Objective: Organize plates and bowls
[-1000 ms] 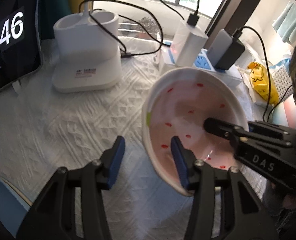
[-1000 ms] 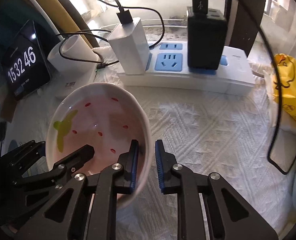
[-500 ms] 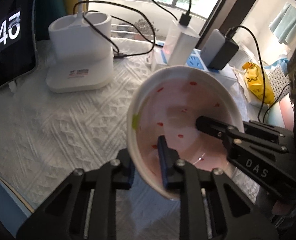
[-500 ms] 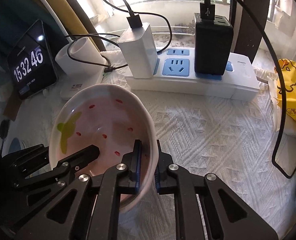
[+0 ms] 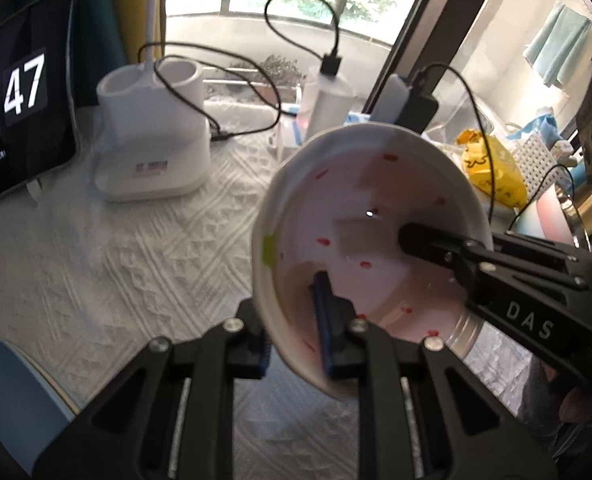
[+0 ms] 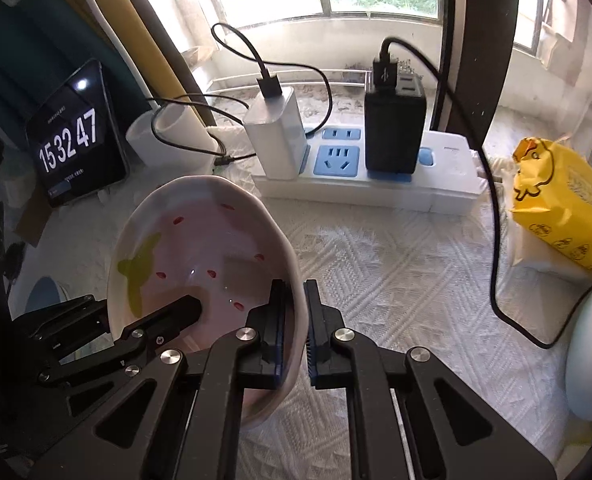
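Observation:
A pink bowl [image 5: 359, 216] with red dots and a white rim is held tilted in the air above the white cloth; it also shows in the right wrist view [image 6: 208, 248]. My left gripper [image 5: 292, 332] is shut on the bowl's near-left rim, one finger inside and one outside. My right gripper [image 6: 294, 316] is shut on the opposite rim, also one finger each side. In the left wrist view the right gripper's finger [image 5: 427, 240] reaches into the bowl from the right.
A white charging stand [image 5: 152, 148] and a clock tablet [image 5: 12, 96] stand at the back left. A power strip [image 6: 367, 176] with two chargers lies at the back. A yellow packet [image 6: 559, 200] sits right. A blue plate edge [image 5: 8, 392] shows at lower left.
My left gripper moved right and closed on the bowl's rim. The bowl rose off the cloth and tilted, held by both grippers.

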A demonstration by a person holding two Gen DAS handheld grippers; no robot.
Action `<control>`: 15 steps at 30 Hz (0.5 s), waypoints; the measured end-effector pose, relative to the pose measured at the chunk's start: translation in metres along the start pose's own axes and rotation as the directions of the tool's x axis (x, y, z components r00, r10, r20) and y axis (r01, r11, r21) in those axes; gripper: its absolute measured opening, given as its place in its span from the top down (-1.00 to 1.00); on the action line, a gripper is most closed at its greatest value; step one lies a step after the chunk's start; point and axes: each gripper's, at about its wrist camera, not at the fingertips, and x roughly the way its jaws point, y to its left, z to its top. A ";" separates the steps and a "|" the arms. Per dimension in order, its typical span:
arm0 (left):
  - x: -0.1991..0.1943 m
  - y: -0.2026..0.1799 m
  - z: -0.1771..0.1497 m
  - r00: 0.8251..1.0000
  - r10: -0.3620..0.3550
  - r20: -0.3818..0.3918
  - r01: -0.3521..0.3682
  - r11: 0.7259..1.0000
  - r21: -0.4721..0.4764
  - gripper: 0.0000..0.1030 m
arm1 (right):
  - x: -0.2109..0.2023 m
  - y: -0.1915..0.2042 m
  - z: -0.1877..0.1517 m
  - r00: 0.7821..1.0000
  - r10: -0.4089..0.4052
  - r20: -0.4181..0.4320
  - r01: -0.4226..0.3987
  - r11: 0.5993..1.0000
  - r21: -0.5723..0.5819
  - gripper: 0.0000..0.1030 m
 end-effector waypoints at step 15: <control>-0.046 0.001 0.007 0.996 0.014 0.085 -0.020 0.998 0.067 0.64 | -0.039 0.018 0.008 0.998 -0.015 0.061 0.016 0.999 -0.027 0.81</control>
